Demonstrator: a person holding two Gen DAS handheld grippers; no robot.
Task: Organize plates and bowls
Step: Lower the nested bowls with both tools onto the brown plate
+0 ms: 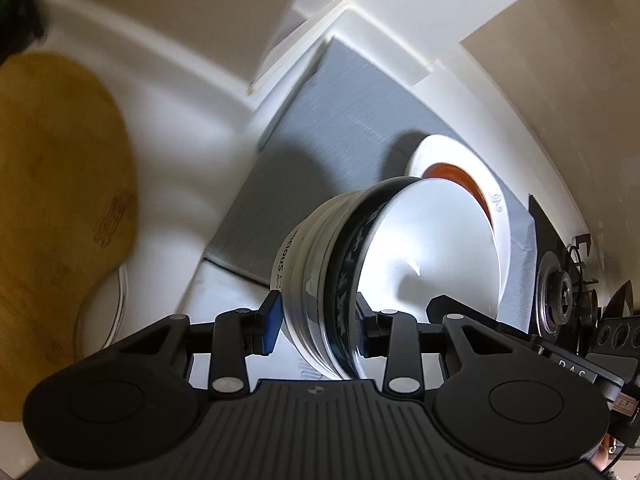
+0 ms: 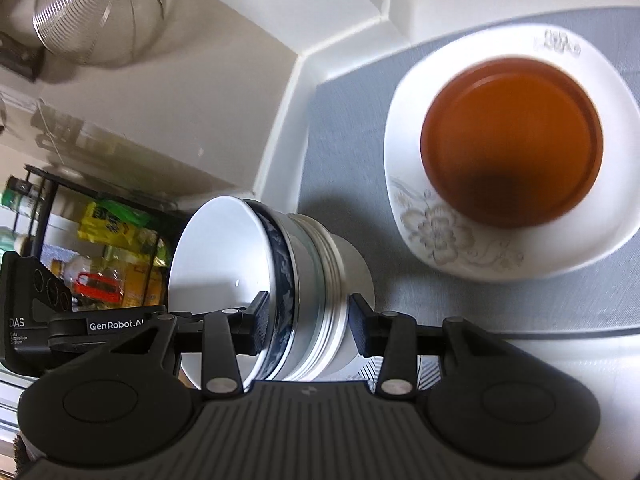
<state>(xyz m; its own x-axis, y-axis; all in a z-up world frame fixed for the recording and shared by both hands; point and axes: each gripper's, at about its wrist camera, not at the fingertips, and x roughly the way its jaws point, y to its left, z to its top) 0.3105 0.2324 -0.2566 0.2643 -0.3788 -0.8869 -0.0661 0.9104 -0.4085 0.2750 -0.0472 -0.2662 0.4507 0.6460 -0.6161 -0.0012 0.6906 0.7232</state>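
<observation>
We see both grippers, left gripper (image 1: 316, 318) and right gripper (image 2: 305, 322), clamped part-open on the bowl stack (image 1: 360, 264), plate (image 1: 496, 200) at 2 o'clock.

I count two plates (image 2: 508, 152) (brown on white), one stack of bowls (image 2: 280, 288), one strainer (image 2: 100, 12), one cutting board (image 1: 60, 208).

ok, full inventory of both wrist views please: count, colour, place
bowl stack: several nested, white, innermost with a dark blue band; on its side between both grippers
plate: 1, white with floral print; on the mat
saucer: 1, brown; on the plate
mat: 1, grey; on the white counter
cutting board: 1, wooden; left
strainer: 1, wire; hanging on the wall
gas burner: 1, black; right
left gripper: black, clamps the stack
right gripper: black, clamps the stack
</observation>
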